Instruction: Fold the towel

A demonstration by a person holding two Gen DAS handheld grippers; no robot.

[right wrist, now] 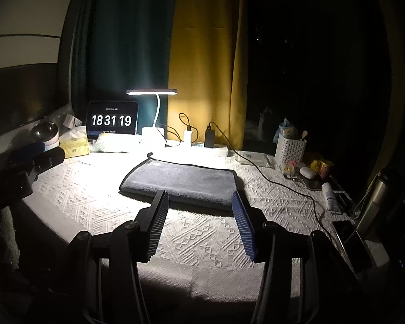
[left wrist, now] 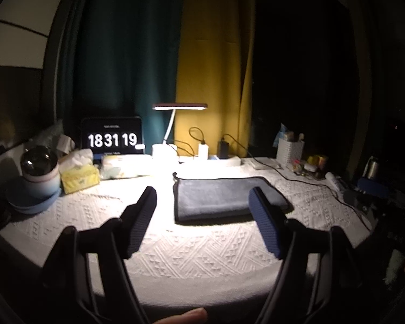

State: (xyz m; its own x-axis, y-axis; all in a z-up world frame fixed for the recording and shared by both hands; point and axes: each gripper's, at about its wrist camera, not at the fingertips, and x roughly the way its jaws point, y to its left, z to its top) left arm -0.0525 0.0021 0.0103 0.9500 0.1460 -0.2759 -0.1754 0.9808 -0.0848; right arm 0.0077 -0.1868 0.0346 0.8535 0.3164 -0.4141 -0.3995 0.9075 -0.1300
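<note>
A dim room at night, with one small table point(right wrist: 202, 243) covered in a white textured cloth and lit by a desk lamp point(right wrist: 151, 91) at its far edge. Going left to right along the back, at about ten o'clock, stand a glass globe on a pale base point(left wrist: 39, 172), a yellow tissue box point(left wrist: 79, 178) and a tablet clock point(left wrist: 112, 137) reading 18 31 19; the lamp sits near twelve o'clock, with chargers and black cables point(right wrist: 283, 186) just to its right. At about two o'clock are a white perforated basket point(right wrist: 290, 149), small packets, a tube, a phone point(right wrist: 351, 243) and a steel bottle point(right wrist: 378, 197) crowding the right edge. The towel point(right wrist: 183, 183), dark grey and lying flat as a folded rectangle, rests in the middle of the table, well apart from both cluttered sides. Bare cloth runs along the whole near edge and to the left of the towel, the widest open room. In the left wrist view, the left claw point(left wrist: 202, 202) is held above the near edge, its two ribbed fingers spread wide apart and gripping nothing; the towel lies ahead at one o'clock, with the right finger overlapping its near right corner in the view. In the right wrist view, the right claw point(right wrist: 199, 199) also stands wide apart and empty, pointing at twelve o'clock, its fingertips framing the towel's near edge; whether they touch it cannot be told.
</note>
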